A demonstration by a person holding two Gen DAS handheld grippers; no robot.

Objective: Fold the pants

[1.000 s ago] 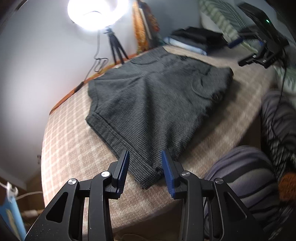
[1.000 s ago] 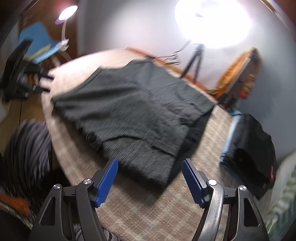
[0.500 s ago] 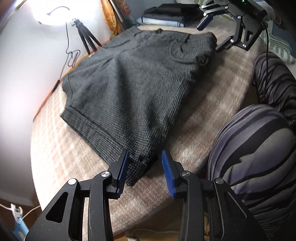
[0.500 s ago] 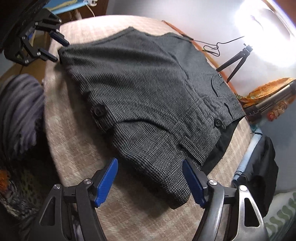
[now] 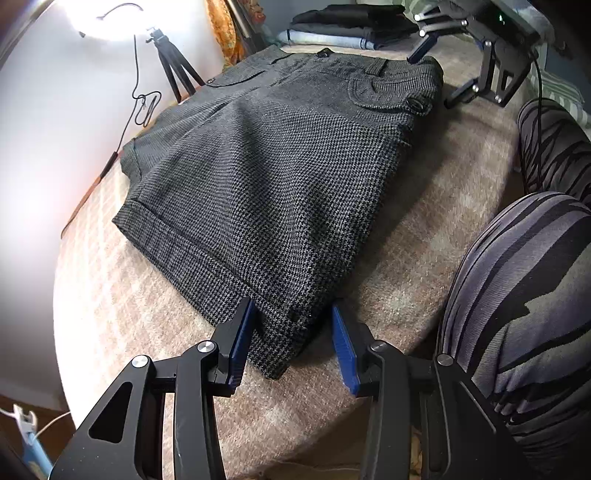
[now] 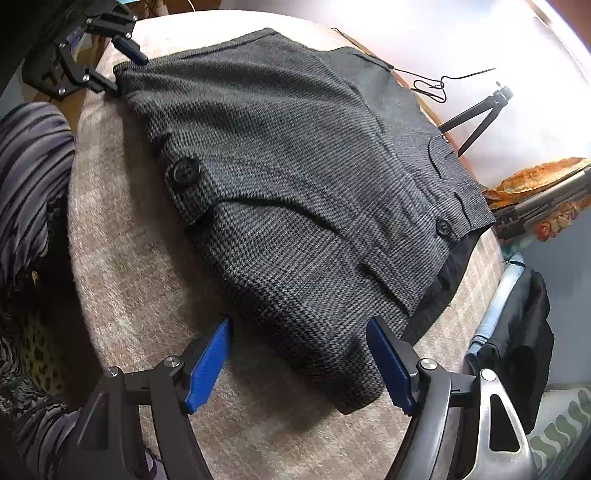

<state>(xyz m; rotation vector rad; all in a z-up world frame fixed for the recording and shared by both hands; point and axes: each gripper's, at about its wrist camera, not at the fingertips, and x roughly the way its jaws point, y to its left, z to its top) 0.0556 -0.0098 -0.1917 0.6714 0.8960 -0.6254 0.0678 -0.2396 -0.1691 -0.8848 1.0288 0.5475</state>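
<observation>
Grey houndstooth shorts [image 5: 277, 166] lie flat on a beige plaid cloth-covered table [image 5: 122, 314]. My left gripper [image 5: 291, 321] is low over the near hem corner. Its jaws are opening, the corner lies between the blue pads, and they do not press on it. In the right wrist view the shorts [image 6: 295, 166] show their buttoned waistband and pockets. My right gripper [image 6: 299, 325] stands open and wide, straddling the near waistband corner without gripping it. Each gripper shows in the other's view: the right gripper [image 5: 439, 74] at the far waistband, the left gripper [image 6: 120, 68] at the far hem.
A stack of folded clothes [image 5: 351, 26] sits past the waistband, seen as a dark pile [image 6: 517, 325] in the right wrist view. A tripod [image 5: 173, 66] with a bright lamp stands behind the table. A person's striped legs [image 5: 517, 295] are at the near edge.
Both grippers have come down close to the shorts. The left now has the hem corner between slightly wider jaws. The right has sunk and rolled to straddle the waistband corner.
</observation>
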